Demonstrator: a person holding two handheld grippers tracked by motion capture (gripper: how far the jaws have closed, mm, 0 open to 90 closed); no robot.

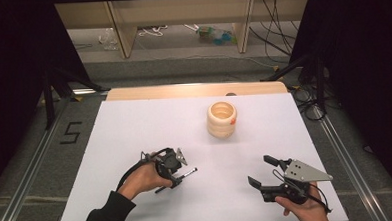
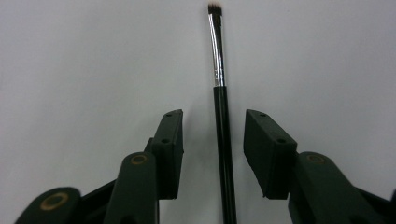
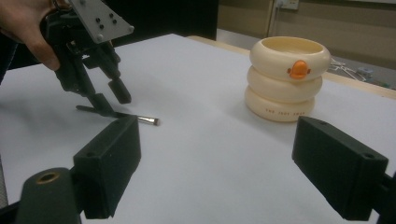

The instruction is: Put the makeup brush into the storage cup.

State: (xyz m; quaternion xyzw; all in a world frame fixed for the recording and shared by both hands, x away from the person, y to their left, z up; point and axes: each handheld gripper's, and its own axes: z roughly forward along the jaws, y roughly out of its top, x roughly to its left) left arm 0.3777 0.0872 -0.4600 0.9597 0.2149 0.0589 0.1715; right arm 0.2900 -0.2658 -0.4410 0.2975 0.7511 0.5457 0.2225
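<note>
Straddling the makeup brush [image 2: 221, 121] on the white table [image 1: 134, 128], the left gripper [image 2: 212, 130] stood unclenched, pads clear of the handle.

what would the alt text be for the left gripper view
A slim black-handled makeup brush with a silver metal collar and a small pale tip lies on the white table surface, running straight away from the camera. It sits between the left gripper's two black fingers, which stand on either side with a gap to the handle.
</note>
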